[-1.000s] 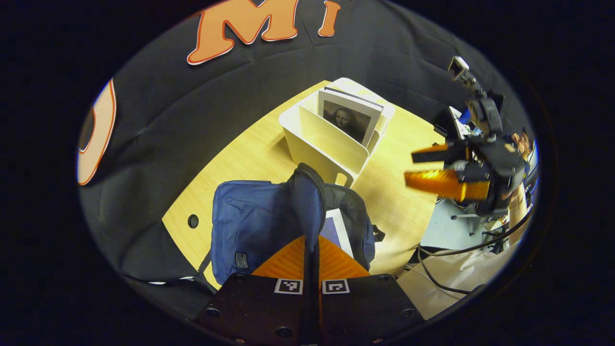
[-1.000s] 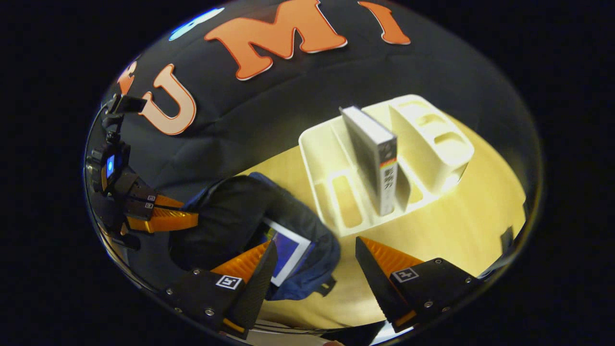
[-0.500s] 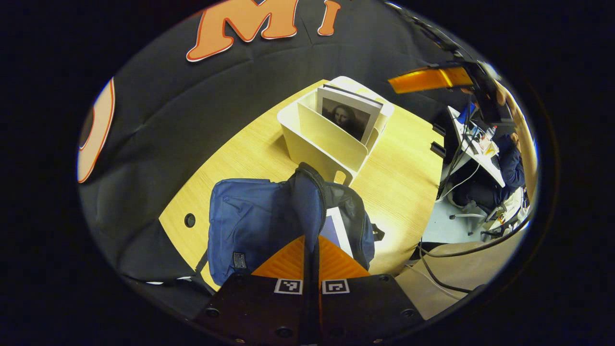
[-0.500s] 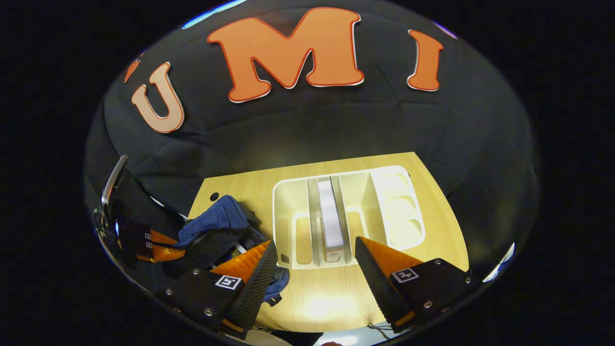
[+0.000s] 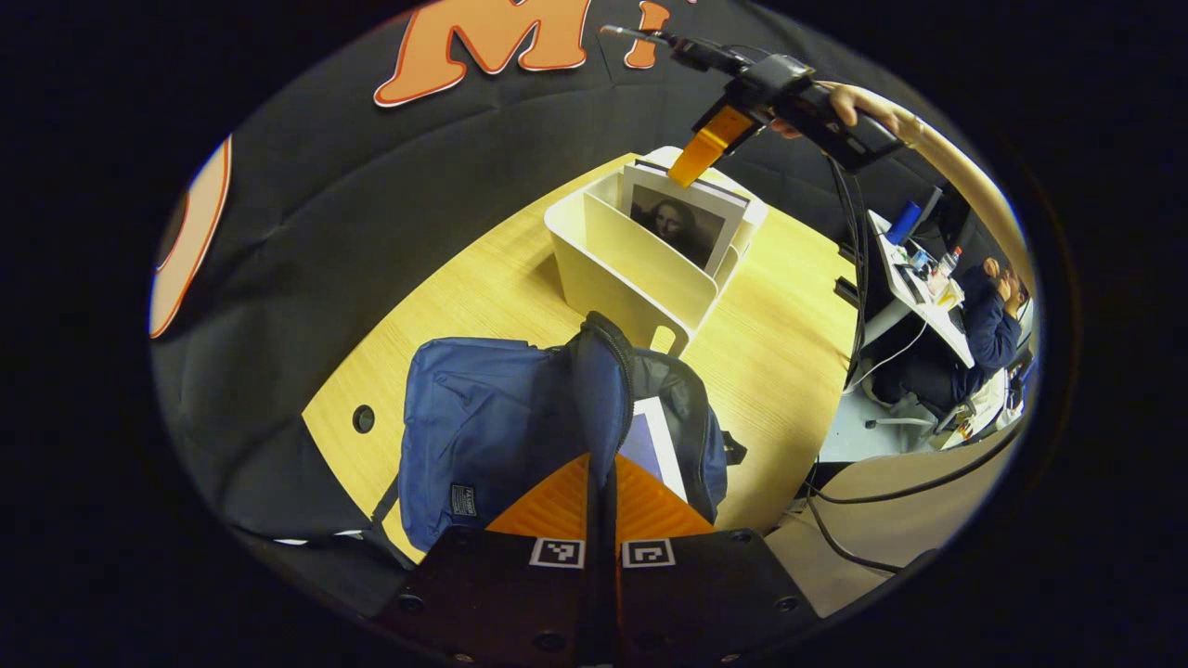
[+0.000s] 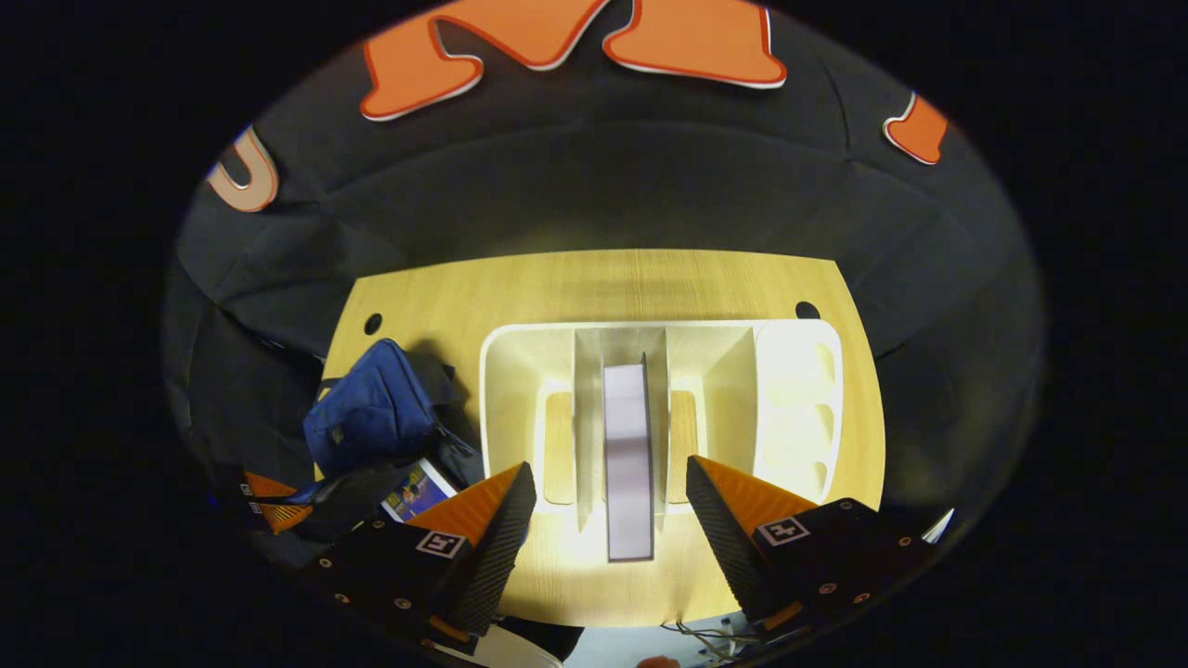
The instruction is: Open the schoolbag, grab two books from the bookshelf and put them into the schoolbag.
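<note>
The blue schoolbag (image 5: 483, 417) lies on the wooden table (image 5: 483, 278), its zip mouth held up. My left gripper (image 5: 601, 492) is shut on the raised zip edge (image 5: 603, 371). A white-bordered book (image 5: 654, 441) sits inside the bag. Behind it stands the white bookshelf (image 5: 622, 278), holding an upright book with a portrait cover (image 5: 682, 227). My right gripper (image 5: 703, 156) hangs over that book, held by a hand (image 5: 840, 102). In the right gripper view I look straight down on the book's top edge (image 6: 628, 464) in the bookshelf (image 6: 520, 371). The right gripper (image 6: 611, 520) is open, one finger on each side of the book and above it. The schoolbag (image 6: 371, 417) lies left.
The shelf's right end has a block with round holes (image 6: 798, 399). The table has cable holes (image 5: 363, 418) (image 6: 807, 310). A person sits at a desk (image 5: 984, 315) beyond the table's right edge. Cables (image 5: 863, 492) trail below it.
My right gripper has risen and swung from beside the schoolbag to above the bookshelf, now pointing down over the upright book. The left gripper keeps its hold on the bag.
</note>
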Tool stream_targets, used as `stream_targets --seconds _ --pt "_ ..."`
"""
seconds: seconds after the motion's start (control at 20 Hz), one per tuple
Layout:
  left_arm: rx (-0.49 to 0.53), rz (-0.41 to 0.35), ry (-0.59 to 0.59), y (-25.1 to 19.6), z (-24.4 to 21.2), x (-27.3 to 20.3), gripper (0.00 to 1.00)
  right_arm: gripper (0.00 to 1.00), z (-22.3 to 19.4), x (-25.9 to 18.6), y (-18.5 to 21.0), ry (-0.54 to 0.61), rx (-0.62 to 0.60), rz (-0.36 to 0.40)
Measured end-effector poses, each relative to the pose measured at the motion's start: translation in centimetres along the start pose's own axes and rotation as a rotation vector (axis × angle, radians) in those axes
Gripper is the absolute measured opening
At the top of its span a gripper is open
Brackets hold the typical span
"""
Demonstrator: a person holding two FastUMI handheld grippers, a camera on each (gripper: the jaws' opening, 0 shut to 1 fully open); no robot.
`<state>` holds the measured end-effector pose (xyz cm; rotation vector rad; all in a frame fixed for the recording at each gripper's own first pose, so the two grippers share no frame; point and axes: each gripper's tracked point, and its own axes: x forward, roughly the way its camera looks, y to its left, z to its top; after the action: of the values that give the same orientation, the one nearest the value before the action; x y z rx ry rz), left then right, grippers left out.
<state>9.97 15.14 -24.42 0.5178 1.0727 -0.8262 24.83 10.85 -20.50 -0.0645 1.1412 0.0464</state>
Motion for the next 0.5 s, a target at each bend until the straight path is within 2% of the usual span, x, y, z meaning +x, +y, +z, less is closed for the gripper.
stream_targets --seconds 0.3,0.35,0.5 --pt "-0.018 -0.015 0.005 0.1 -0.3 0.4 0.0 0.97 -1.2 2.9 0.1 0.133 -0.049 -0.016" --pt "-0.022 -0.018 0.006 0.0 -0.3 0.6 0.01 0.89 -1.6 3.3 0.3 0.148 -0.064 -0.013" --pt "-0.024 -0.018 0.004 0.0 -0.4 0.5 0.01 0.36 -1.9 3.0 0.4 0.172 -0.083 -0.013"
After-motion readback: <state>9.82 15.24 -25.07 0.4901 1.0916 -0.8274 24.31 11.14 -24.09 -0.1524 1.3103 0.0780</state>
